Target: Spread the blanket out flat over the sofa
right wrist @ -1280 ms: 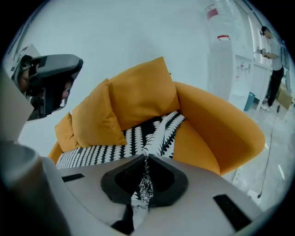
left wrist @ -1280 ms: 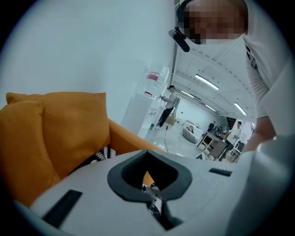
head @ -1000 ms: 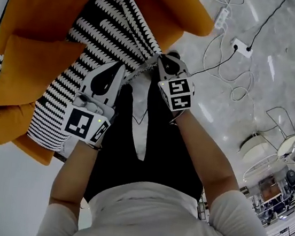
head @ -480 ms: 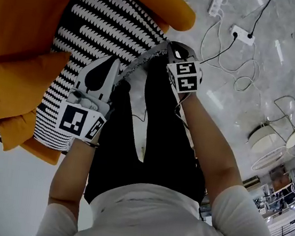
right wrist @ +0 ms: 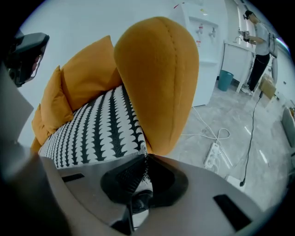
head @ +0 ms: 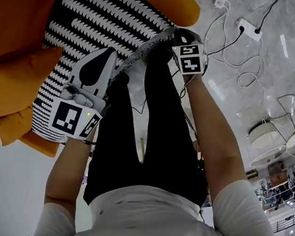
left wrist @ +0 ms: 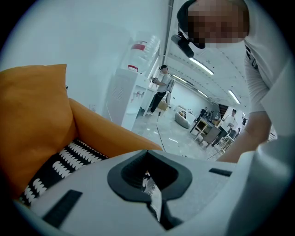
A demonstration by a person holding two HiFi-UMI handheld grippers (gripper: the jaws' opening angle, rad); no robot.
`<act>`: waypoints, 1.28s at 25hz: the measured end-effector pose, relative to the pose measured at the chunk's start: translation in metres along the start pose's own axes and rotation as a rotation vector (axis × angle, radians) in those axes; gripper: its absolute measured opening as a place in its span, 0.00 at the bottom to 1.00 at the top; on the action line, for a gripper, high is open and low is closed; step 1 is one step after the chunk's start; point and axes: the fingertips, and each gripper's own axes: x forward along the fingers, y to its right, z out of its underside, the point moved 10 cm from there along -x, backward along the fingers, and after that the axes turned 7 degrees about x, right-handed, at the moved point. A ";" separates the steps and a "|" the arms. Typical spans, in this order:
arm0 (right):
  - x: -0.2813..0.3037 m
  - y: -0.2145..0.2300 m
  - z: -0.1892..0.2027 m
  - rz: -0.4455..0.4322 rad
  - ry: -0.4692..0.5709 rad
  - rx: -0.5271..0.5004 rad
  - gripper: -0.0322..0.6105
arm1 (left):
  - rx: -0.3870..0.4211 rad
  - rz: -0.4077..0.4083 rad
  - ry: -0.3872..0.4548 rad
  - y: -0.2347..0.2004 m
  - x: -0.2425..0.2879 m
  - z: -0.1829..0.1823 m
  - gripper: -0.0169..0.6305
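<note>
A black-and-white patterned blanket (head: 89,26) lies over the seat of an orange sofa (head: 21,12). Its near edge (head: 146,47) is stretched between my two grippers in front of the seat. My left gripper (head: 113,70) is shut on that edge, and a strip of blanket (left wrist: 150,189) shows between its jaws. My right gripper (head: 174,34) is shut on the edge near the sofa's arm (right wrist: 159,78), with the cloth (right wrist: 140,173) pinched in its jaws. The blanket (right wrist: 92,129) covers the seat up to the cushions (right wrist: 83,78).
Orange cushions (head: 12,78) rest on the sofa's back side. Cables and power strips (head: 240,30) lie on the grey floor to the right. A power strip (right wrist: 214,152) sits near the sofa arm. People and furniture (left wrist: 203,126) stand far off.
Both grippers have pulled the blanket's edge outward and apart. The blanket now lies wider and flatter over the seat, and the right gripper has moved toward the sofa arm.
</note>
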 end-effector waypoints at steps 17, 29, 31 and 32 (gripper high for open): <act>0.073 -0.006 0.032 -0.032 -0.017 0.128 0.11 | -0.012 -0.007 0.025 -0.021 -0.011 0.061 0.04; 0.023 0.010 0.019 -0.013 0.021 0.199 0.28 | 0.031 0.003 0.051 0.006 -0.020 0.017 0.04; -0.004 0.007 0.020 -0.007 0.050 0.198 0.28 | 0.056 0.009 0.071 0.019 -0.030 0.003 0.04; -0.019 0.002 0.021 -0.002 0.068 0.199 0.28 | 0.067 0.013 0.081 0.026 -0.039 -0.002 0.04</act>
